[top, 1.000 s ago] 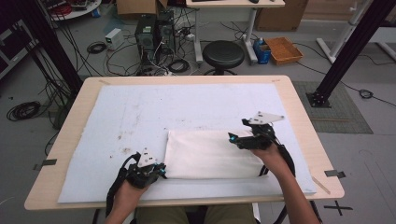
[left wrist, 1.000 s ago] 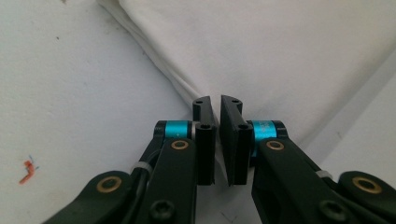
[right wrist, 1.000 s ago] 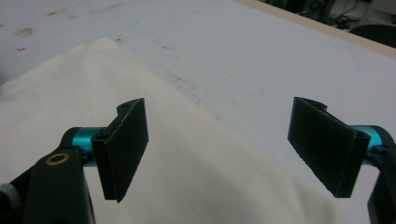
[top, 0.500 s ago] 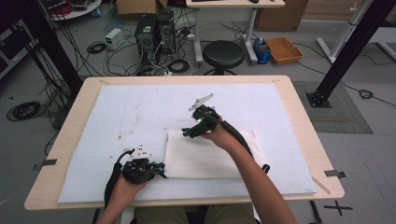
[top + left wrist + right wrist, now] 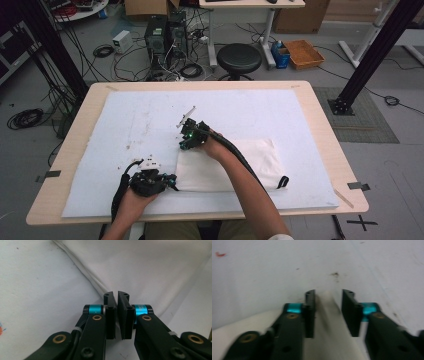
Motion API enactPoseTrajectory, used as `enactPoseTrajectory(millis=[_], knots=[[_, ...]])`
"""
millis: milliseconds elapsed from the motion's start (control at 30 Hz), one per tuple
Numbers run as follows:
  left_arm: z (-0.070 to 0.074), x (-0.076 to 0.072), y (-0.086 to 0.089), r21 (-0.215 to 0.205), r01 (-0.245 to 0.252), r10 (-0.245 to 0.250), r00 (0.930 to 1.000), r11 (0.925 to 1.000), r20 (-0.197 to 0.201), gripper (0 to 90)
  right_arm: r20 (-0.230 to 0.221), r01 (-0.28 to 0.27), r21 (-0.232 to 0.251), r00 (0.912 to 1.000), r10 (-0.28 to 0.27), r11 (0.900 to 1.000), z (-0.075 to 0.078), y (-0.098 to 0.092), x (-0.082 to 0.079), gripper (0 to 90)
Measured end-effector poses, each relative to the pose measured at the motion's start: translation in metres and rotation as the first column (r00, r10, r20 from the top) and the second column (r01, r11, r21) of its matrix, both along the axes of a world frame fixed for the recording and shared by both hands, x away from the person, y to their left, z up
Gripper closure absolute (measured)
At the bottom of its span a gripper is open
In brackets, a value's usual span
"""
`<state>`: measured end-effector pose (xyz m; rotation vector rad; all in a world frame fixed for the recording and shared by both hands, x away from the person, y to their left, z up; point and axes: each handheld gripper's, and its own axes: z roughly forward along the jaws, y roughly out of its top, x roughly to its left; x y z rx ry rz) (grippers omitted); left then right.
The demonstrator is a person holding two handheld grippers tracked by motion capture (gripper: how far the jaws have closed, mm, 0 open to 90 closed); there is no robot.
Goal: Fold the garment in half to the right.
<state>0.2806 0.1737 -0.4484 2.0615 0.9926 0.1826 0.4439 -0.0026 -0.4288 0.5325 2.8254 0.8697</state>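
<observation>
A cream cloth point(image 5: 225, 162) lies flat on the white mat point(image 5: 125, 125), with a black strap loop point(image 5: 283, 181) at its near right corner. My left gripper point(image 5: 172, 181) is at the cloth's near left corner. In the left gripper view that gripper point(image 5: 117, 293) is shut on the cloth's folded edge point(image 5: 100, 287). My right gripper point(image 5: 184, 146) has crossed over to the cloth's far left corner. In the right gripper view its jaws point(image 5: 328, 293) have just been closing. They still stand apart, with the cloth corner point(image 5: 329, 322) between them.
The mat covers most of the wooden table point(image 5: 327, 130) and has small dark stains point(image 5: 145, 127) left of centre. Beyond the far edge, the floor holds a black stool point(image 5: 240, 57), computer towers point(image 5: 167, 35) and tangled cables.
My right hand has swept from the cloth's far right side across to its far left corner and dropped lower. Its jaws have narrowed. My left gripper has stayed put.
</observation>
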Motion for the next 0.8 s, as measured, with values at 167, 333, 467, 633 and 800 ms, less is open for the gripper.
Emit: enactPoseTrajectory(millis=[167,333,467,633,800], knots=[[0.004,-0.001,0.000,-0.050,-0.012,0.012,0.9999,0.9987,-0.007,86.1,0.037,-0.028,-0.033,0.9989,0.029,0.999,0.004,0.004,-0.008,87.0],[0.019,-0.003,-0.006,-0.208,0.017,-0.013,0.9997,0.9779,0.022,86.1,0.052,-0.002,0.102,0.9986,-0.003,0.995,0.019,-0.016,-0.008,87.1],[0.030,-0.001,-0.021,-0.282,0.060,-0.054,0.9981,0.9576,0.031,86.2,0.057,0.025,0.207,0.9977,-0.038,0.978,0.031,-0.045,-0.013,87.2],[0.040,0.007,-0.049,-0.321,0.104,-0.094,0.9945,0.9415,0.046,86.1,0.077,0.060,0.268,0.9936,-0.083,0.962,0.040,-0.078,-0.016,87.2],[0.046,0.023,-0.093,-0.339,0.152,-0.147,0.9883,0.9284,0.041,86.1,0.092,0.112,0.296,0.9852,-0.145,0.949,0.047,-0.112,-0.016,87.2]])
